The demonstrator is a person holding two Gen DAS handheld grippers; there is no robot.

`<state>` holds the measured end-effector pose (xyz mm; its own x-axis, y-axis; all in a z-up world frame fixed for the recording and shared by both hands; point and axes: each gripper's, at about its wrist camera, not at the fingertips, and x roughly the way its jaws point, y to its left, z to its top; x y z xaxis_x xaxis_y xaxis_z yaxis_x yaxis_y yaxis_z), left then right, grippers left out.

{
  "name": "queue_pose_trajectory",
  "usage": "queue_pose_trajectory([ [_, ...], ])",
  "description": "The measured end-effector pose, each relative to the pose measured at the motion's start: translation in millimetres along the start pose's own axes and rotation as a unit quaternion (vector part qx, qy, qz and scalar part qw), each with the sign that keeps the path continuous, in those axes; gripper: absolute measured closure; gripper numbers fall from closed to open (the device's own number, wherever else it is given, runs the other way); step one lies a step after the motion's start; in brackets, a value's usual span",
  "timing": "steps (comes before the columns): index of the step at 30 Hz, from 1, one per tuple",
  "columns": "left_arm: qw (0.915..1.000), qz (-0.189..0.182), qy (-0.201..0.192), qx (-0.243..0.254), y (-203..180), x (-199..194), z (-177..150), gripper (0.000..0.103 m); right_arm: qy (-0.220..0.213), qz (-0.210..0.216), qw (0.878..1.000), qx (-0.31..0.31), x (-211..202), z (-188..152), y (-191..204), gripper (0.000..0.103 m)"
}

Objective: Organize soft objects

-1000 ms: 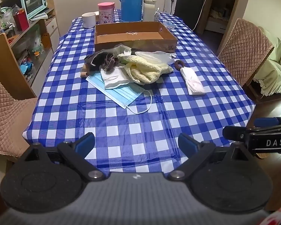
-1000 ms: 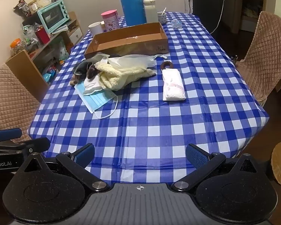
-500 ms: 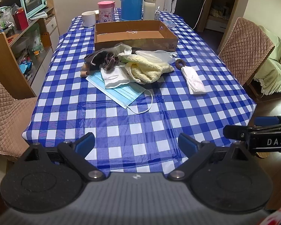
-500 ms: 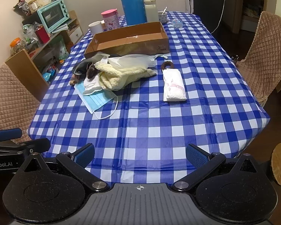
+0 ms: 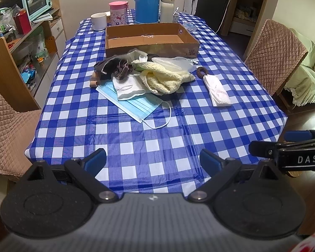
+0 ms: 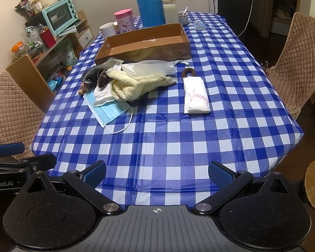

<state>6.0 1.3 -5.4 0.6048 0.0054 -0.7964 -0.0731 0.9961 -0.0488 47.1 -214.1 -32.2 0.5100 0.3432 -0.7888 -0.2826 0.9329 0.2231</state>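
Checked tablecloth [image 5: 136, 142]: soft pile [image 5: 157, 79] lies well beyond both empty, spread jaws.

Near half of table [image 5: 157, 142] is bare checked cloth, open run up to the pile [image 5: 149, 77]. Pile sits mid-table just before box [image 5: 151, 40]; mask [image 5: 134, 103] sticks out nearest. Tissue pack [image 6: 196, 96] lies apart to the right w/ a bare lane between it and pile; hair tie [image 6: 188, 72] touches its far end. Behind box: flask [image 5: 146, 0], bottle [image 5: 167, 8], cups block far edge. Chairs [image 5: 275, 52] flank both sides.
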Motion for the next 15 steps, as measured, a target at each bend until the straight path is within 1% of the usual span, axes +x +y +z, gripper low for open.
queue_pose_trajectory([
  [15, 1.0, 0.0, 0.001, 0.0, 0.2, -0.1, 0.5, 0.008, 0.001, 0.0, 1.0, 0.0, 1.1, 0.0, -0.3, 0.0],
])
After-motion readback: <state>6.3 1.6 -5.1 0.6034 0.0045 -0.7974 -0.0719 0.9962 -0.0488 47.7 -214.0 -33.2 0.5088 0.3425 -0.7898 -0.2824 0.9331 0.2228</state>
